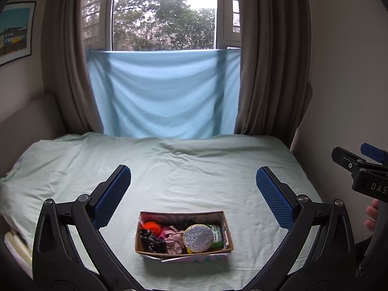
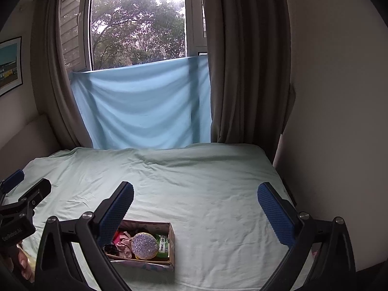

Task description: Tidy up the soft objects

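Note:
A small open cardboard box (image 1: 219, 219) sits on the bed near the front. It holds an orange pom-pom (image 1: 152, 226), a black scrunchie (image 1: 152, 240), pink cloth (image 1: 173, 238), a round glittery silver pad (image 1: 198, 237) and a green packet (image 1: 216, 235). My left gripper (image 1: 193, 184) is open and empty, held above and behind the box. My right gripper (image 2: 196, 201) is open and empty, to the right of the box (image 2: 171, 240). The right gripper also shows at the left wrist view's right edge (image 1: 359, 167). The left one shows at the right wrist view's left edge (image 2: 21, 194).
The bed has a wrinkled pale green sheet (image 1: 194, 160). A light blue cloth (image 1: 165, 92) hangs over the lower window behind it, between brown curtains (image 1: 271, 60). Walls close in on the left and right. Folded linen (image 1: 14, 245) lies at the bed's left edge.

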Demonstrator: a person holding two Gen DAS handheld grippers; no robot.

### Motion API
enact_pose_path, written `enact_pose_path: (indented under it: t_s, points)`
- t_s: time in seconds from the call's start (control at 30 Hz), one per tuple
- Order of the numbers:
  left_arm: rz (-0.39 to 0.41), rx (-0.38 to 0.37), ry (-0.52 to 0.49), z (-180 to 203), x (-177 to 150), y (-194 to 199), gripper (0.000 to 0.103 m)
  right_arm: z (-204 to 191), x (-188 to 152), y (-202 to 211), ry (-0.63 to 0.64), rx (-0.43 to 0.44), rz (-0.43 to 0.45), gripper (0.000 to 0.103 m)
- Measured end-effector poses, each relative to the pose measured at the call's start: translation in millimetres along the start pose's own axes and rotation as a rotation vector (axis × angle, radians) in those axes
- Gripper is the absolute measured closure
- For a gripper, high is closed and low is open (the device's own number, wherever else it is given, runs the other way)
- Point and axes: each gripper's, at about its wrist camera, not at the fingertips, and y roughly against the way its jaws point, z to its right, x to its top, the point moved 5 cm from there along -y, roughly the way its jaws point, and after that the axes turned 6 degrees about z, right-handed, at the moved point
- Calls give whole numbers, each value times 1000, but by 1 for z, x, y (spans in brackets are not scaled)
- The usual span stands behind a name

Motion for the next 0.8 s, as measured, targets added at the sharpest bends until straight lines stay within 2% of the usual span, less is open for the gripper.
enact_pose_path:
  t_s: [0.37, 0.8]
  points:
    - [-12, 7, -9, 2, -1, -4, 0, 0, 0, 0, -3, 2, -1, 1]
    - [24, 38, -40, 4, 5, -4, 0, -2, 1, -5, -2, 4, 0, 1]
